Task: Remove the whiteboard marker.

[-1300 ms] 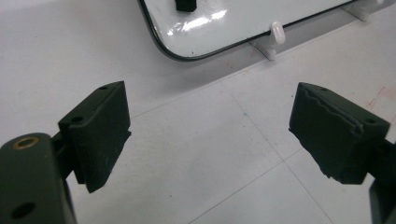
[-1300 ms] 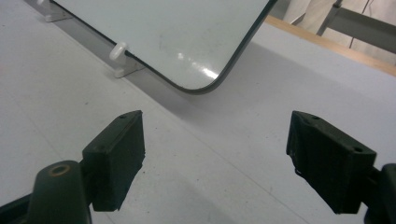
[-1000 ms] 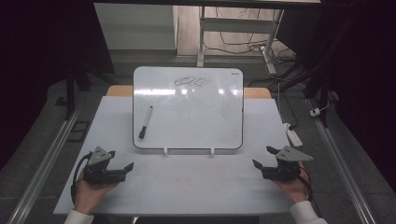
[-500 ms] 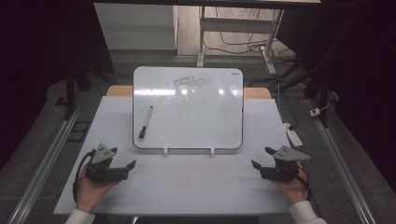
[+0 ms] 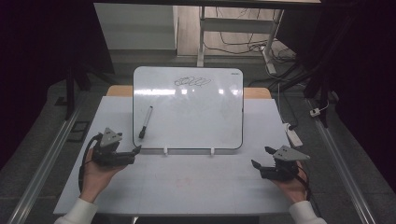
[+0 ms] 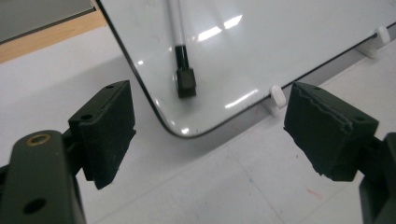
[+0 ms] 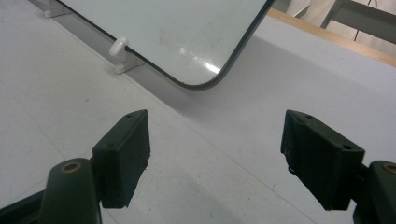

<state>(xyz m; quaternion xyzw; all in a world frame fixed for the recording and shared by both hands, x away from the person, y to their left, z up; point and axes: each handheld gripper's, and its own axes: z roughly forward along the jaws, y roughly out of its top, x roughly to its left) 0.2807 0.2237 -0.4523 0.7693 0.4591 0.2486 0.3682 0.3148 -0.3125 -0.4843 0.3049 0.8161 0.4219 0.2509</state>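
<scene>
White rectangular whiteboard w/ rounded corners & thin dark rim (image 5: pixel 196 112) lies at centre-back of the white-topped table (image 5: pixel 187 186), propped tilted on small white clip feet (image 5: pixel 165 150) along its near edge. Surface glossy, light reflections across upper part; a dark scribble (image 5: pixel 192 82) near the top edge, otherwise blank w/ faint smudges. Black marker pen w/ white barrel (image 5: pixel 145 122) rests on the board's left part, roughly upright along the slope, cap end toward the near edge.

Left claw (image 5: pixel 122 156): held in person's left hand (image 5: pixel 95 175), near-left of table, just beside board's near-left corner, apart from it. Jaws spread wide, nothing between. In left gripper view the claw (image 6: pixel 205 135) frames that rounded corner; marker (image 6: pixel 180 51) seen w/ its black cap end (image 6: pixel 186 83) near the rim, one white foot (image 6: pixel 276 95) close to the other jaw.

Right claw (image 5: pixel 262 157): in right hand (image 5: pixel 294 186), near-right of table, by board's near-right corner, not touching. Jaws spread, empty. Right gripper view: claw (image 7: pixel 215 154) over bare table, board corner (image 7: pixel 205 79) beyond, a white foot (image 7: pixel 120 49) at its edge. White power strip (image 5: pixel 294 136) lies off table's right side.
</scene>
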